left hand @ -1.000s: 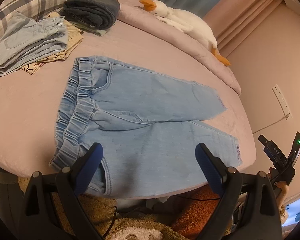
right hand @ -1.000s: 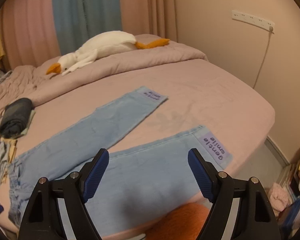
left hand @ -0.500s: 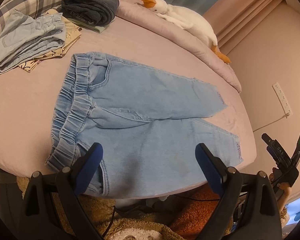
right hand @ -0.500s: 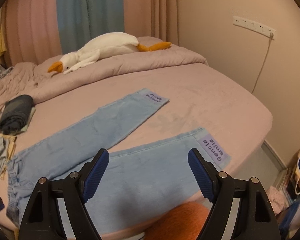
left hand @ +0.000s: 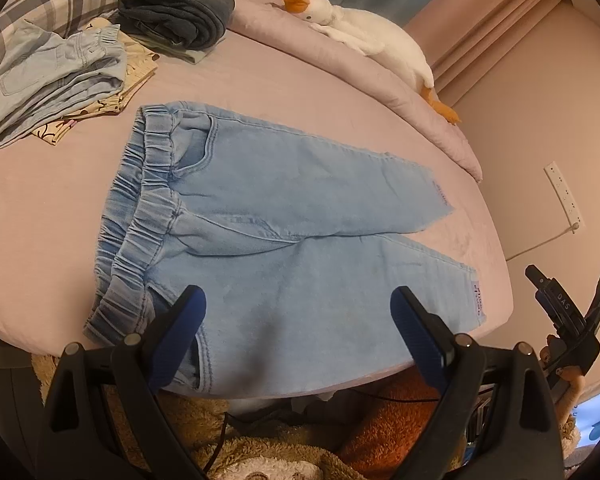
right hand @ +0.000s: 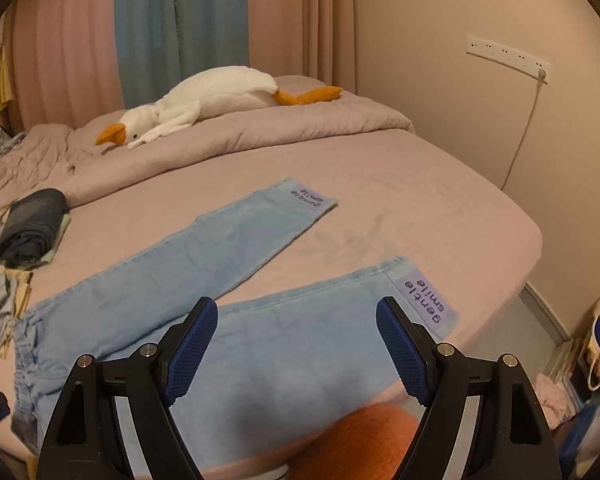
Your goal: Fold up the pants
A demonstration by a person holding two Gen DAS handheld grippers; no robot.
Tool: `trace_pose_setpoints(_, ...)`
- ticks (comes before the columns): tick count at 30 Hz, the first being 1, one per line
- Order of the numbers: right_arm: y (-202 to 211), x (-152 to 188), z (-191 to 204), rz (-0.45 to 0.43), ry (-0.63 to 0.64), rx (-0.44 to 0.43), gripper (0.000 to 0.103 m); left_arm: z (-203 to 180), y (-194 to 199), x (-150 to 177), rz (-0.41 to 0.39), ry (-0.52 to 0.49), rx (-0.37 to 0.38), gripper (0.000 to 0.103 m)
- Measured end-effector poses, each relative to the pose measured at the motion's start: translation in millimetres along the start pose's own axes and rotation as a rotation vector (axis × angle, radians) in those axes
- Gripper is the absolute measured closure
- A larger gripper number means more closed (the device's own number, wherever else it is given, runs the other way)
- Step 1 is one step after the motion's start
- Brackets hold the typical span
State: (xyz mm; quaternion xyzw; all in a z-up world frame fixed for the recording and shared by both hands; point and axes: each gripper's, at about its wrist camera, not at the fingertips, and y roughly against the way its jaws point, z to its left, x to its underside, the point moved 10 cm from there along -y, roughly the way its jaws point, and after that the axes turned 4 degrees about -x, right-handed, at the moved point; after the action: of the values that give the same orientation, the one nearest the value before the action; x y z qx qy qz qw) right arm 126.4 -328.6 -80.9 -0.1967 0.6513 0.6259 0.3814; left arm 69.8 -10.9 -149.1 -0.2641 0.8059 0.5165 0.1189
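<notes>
The light blue jeans lie flat on the pink bed, legs spread apart. Left gripper and right gripper both hang open above the near leg.

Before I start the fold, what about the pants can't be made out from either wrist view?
- Left wrist view: the pants' near hip corner sits behind the left hand-held gripper.
- Right wrist view: waistband stretched at the frame edge, detail lost.
- Right wrist view: the near leg's near edge is behind the right hand-held gripper.
</notes>
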Motion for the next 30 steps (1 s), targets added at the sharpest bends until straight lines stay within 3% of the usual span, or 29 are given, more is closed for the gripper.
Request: trace_pose_setpoints(30, -15.9, 1.4, 11.9, 0.039, 0.028, -0.064, 0.022, -12.3, -16.6, -2.7, 0.002, 0.008, -0.052, 0.009)
